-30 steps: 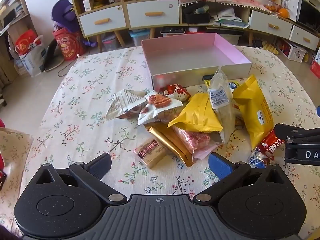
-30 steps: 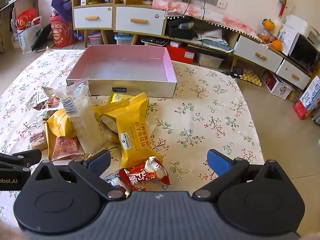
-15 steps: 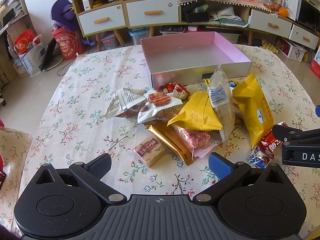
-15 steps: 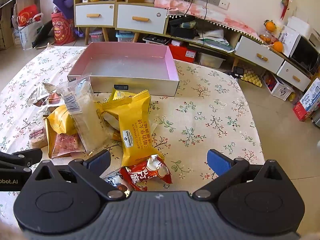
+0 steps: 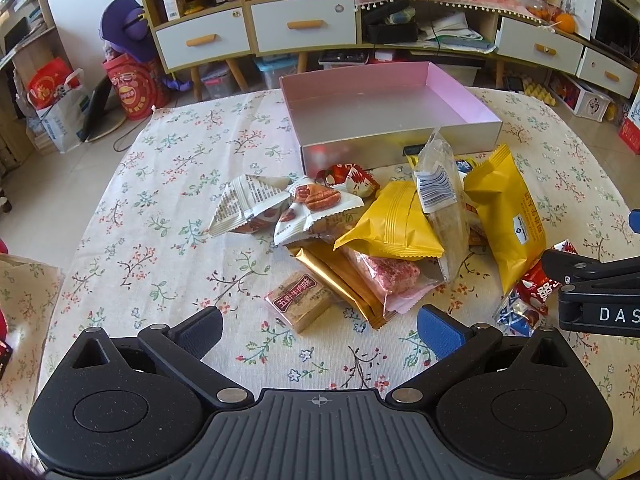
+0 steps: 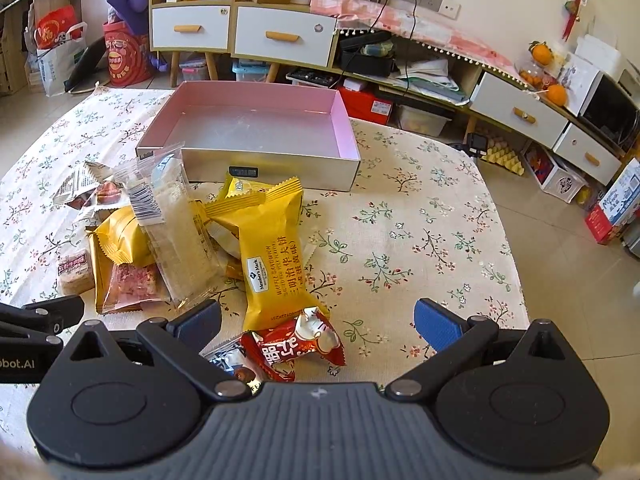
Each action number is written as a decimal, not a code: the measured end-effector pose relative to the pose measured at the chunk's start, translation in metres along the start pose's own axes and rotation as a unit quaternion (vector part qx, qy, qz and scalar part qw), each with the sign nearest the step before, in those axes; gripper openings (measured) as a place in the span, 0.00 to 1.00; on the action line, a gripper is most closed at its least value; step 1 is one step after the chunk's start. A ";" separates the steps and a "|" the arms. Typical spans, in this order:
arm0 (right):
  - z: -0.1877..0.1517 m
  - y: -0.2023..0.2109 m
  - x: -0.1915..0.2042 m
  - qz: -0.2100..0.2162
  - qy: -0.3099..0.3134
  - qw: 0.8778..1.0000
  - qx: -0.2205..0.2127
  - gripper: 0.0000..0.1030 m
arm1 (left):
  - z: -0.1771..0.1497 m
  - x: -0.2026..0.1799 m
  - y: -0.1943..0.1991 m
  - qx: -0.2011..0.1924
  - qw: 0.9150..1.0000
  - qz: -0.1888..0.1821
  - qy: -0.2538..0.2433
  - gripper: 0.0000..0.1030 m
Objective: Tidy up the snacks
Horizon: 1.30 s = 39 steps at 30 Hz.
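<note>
A floral tablecloth (image 5: 168, 216) covers the table, with white-drawered cabinets (image 5: 256, 28) behind at twelve o'clock. One empty pink-lined box (image 6: 256, 128) sits at twelve, and just before it lies the snack pile: two yellow packets (image 6: 272, 248), one clear packet (image 6: 180, 232), one red packet (image 6: 300, 344). The left gripper (image 5: 320, 326) and right gripper (image 6: 318, 322) both gape wide, holding nothing.

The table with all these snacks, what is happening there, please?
A person holds a two-finger gripper in each hand over a floral tablecloth. Both the left gripper and the right gripper are open and hold nothing. A pile of snack packets lies loose in front of a pink box, which looks empty. The right gripper hovers just above a red packet beside a tall yellow packet; the left gripper is near a small brown bar. Sorting does not seem to have started yet.
</note>
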State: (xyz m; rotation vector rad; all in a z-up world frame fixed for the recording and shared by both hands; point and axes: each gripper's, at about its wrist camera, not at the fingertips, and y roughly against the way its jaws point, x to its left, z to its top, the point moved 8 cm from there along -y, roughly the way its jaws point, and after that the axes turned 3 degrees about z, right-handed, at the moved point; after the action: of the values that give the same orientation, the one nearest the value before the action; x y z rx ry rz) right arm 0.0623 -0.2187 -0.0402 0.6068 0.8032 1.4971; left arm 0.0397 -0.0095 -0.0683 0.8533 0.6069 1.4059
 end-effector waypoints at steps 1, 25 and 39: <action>0.000 0.000 0.000 0.000 0.000 1.000 0.000 1.00 | 0.000 0.000 0.000 0.000 1.000 0.000 0.000 1.00; 0.000 0.000 0.003 -0.004 0.005 1.000 0.005 1.00 | 0.000 0.000 0.000 0.000 1.000 0.000 -0.001 1.00; 0.000 -0.001 0.005 -0.006 0.008 1.000 0.007 1.00 | 0.000 0.000 0.000 0.000 1.000 0.000 -0.001 1.00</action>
State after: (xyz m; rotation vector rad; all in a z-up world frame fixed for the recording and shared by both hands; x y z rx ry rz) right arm 0.0623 -0.2139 -0.0409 0.6015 0.8288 1.4879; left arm 0.0397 -0.0097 -0.0682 0.8546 0.6053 1.4061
